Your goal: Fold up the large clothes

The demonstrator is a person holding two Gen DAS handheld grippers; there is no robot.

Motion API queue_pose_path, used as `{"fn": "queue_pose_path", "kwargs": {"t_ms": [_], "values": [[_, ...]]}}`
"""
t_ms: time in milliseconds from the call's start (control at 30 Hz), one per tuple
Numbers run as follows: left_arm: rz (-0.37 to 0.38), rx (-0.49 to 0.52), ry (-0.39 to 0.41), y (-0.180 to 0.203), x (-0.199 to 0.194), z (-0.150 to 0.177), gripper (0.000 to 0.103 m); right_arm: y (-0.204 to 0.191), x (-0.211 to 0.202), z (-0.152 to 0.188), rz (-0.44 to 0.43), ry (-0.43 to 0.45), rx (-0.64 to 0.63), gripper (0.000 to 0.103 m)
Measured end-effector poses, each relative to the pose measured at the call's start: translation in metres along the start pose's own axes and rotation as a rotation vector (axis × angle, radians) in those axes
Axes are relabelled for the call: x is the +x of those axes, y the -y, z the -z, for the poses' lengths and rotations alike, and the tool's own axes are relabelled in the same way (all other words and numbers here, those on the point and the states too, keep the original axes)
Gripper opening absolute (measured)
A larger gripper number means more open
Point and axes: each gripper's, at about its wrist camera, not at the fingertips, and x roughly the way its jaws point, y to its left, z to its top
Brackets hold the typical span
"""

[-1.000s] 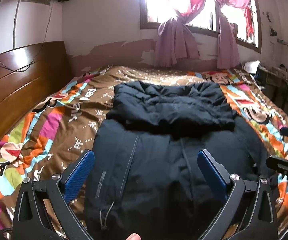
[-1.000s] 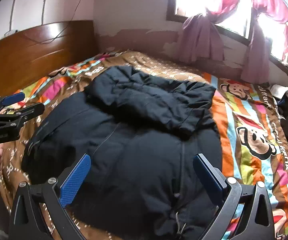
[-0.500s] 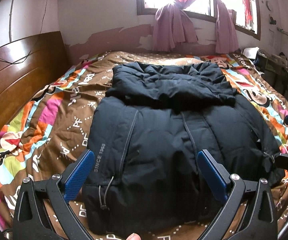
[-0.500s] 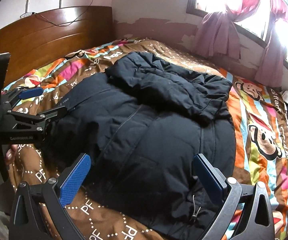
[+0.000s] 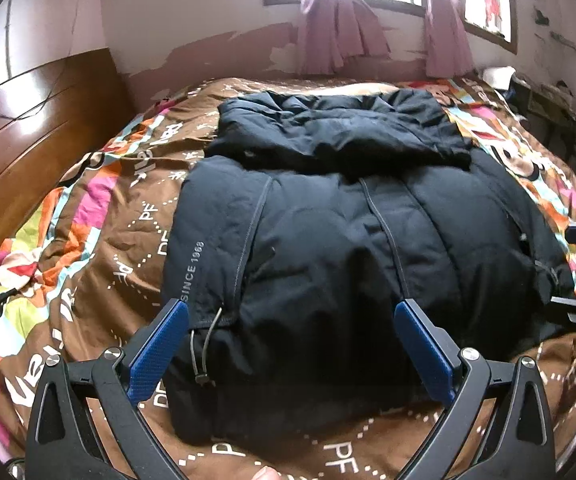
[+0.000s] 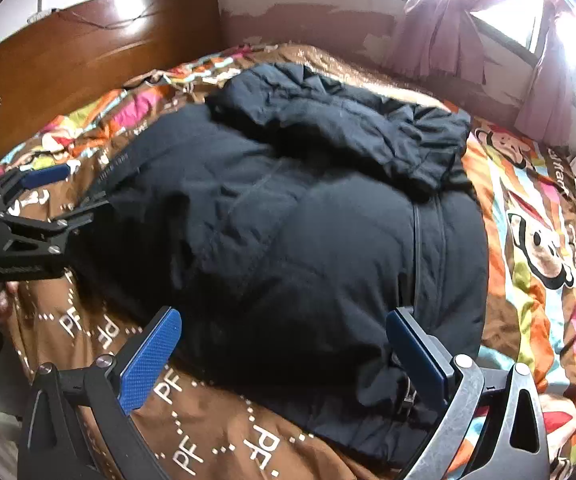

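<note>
Currently both claws are spread wide and hold nothing. Left claw (image 5: 292, 344) hangs low over the near hem of the jacket (image 5: 340, 248), its left pad (image 5: 157, 354) just beside the drawcord (image 5: 203, 350) that dangles at the hem corner. Right claw (image 6: 283, 356) hangs over the other near corner, its right-hand pad (image 6: 416, 356) close to a buckle or toggle (image 6: 406, 394) on the hem; whether it touches the cloth cannot be told. The jacket is dark, thickly padded, lying flat in the middle of the bedspread (image 5: 99, 248), with its far part already doubled back toward the near hem in a rumpled band. Outward: wooden headboard (image 6: 87, 44) on one side, curtains (image 5: 344, 36) and bright window beyond. Judged risks for the next fold: padding is bulky and slick, so a shallow pinch may take only the outer shell and slip off on the lift; a pad closing on the drawcord alone would raise cord, not hem; a pinch set too deep may gather bedspread along with the jacket; uneven lift between the two corners would skew the fold; the loose doubled band may slide or unroll as the hem is carried over it.
</note>
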Motion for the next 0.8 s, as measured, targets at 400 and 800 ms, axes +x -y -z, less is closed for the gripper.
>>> {"fn": "queue_pose_path", "kwargs": {"t_ms": [400, 800], "values": [[0.019, 0.352, -0.037, 0.014, 0.013, 0.069, 0.101, 0.004, 0.032, 0.038, -0.002, -0.136, -0.055, 0.103], [-0.033, 0.595, -0.123, 0.028, 0.056, 0.12, 0.101, 0.026, 0.051, 0.062, 0.019, -0.202, -0.027, 0.103]]}}
